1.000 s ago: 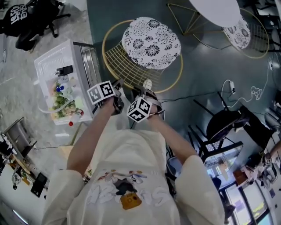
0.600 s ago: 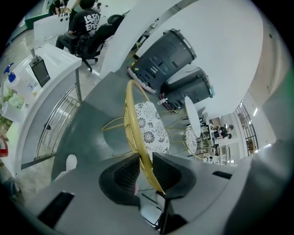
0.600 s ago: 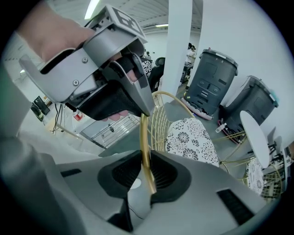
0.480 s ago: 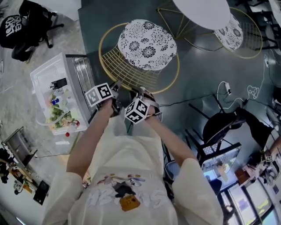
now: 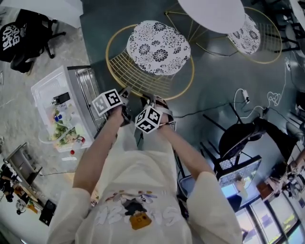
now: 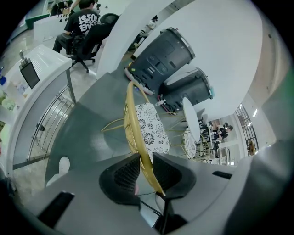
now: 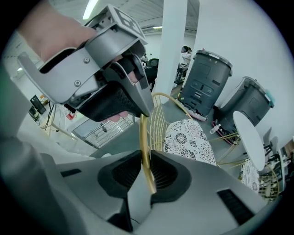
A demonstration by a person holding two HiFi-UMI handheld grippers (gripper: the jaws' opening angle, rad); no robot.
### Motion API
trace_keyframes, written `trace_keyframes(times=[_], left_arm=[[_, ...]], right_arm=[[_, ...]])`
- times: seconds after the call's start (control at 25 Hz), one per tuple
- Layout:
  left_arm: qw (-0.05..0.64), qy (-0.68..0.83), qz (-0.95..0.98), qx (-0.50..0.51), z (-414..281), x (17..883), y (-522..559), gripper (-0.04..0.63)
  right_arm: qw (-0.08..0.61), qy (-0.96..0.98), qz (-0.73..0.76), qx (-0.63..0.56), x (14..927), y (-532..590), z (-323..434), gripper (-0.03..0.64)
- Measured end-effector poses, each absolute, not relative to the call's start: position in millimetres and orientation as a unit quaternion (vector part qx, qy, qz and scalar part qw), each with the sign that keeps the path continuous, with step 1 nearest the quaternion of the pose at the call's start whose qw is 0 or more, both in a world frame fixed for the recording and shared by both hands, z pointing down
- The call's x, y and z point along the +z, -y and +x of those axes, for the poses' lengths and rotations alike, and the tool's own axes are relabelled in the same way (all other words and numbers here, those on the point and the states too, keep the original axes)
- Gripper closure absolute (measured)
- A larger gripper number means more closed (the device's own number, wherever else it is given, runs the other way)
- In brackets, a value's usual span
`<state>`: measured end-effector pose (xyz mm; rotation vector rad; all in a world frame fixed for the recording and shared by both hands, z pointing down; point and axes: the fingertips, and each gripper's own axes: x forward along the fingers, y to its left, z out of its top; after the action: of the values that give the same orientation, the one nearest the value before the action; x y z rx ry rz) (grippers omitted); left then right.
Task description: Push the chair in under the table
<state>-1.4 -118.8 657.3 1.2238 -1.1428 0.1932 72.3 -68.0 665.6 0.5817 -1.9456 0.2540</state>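
Observation:
A gold wire chair (image 5: 143, 76) with a black-and-white patterned cushion (image 5: 159, 46) stands on the dark floor, short of the round white table (image 5: 212, 12) at the top. Both grippers hold its curved back rim side by side. My left gripper (image 5: 127, 94) is shut on the gold rim (image 6: 138, 137), which runs between its pads. Just to its right, my right gripper (image 5: 152, 101) is shut on the same rim (image 7: 146, 156). In the right gripper view my left gripper (image 7: 140, 108) shows clamped on the rim just ahead, with the cushion (image 7: 189, 140) and table (image 7: 250, 133) beyond.
A second patterned chair (image 5: 250, 33) sits at the table's far side. A white cart (image 5: 59, 112) with a metal rack (image 5: 88, 90) stands close on the left. A black chair (image 5: 248, 133) and a white cable (image 5: 248, 95) lie to the right. Two grey bins (image 6: 165, 55) stand behind.
The chair has slid closer to the white table, with both grippers still clamped on its back rim. The person has stepped along with it, so the cart sits further back.

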Motion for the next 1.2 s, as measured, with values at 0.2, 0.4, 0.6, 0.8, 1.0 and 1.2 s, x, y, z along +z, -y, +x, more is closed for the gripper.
trace_keyframes(times=[0.2, 0.4, 0.6, 0.8, 1.0, 1.2], left_arm=[[0.665, 0.507, 0.543, 0.083, 7.3, 655.9, 135.2, 0.508], [0.664, 0.504, 0.546, 0.081, 21.2, 656.6, 155.5, 0.508], [0.660, 0.507, 0.549, 0.080, 31.6, 656.4, 176.5, 0.508], [0.652, 0.522, 0.544, 0.082, 30.5, 656.0, 192.3, 0.508], [0.651, 0.525, 0.543, 0.080, 28.1, 654.6, 195.3, 0.508], [0.640, 0.528, 0.553, 0.081, 30.0, 655.7, 195.4, 0.507]], right_arm=[[0.520, 0.811, 0.247, 0.103, 664.0, 84.1, 81.0, 0.555], [0.517, 0.810, 0.257, 0.105, 664.7, 104.2, 94.2, 0.554], [0.515, 0.808, 0.268, 0.103, 663.3, 125.2, 104.5, 0.552], [0.509, 0.812, 0.266, 0.104, 661.3, 138.8, 102.9, 0.551], [0.502, 0.813, 0.273, 0.113, 660.0, 140.7, 99.6, 0.551], [0.497, 0.814, 0.271, 0.125, 662.7, 139.9, 101.3, 0.544]])
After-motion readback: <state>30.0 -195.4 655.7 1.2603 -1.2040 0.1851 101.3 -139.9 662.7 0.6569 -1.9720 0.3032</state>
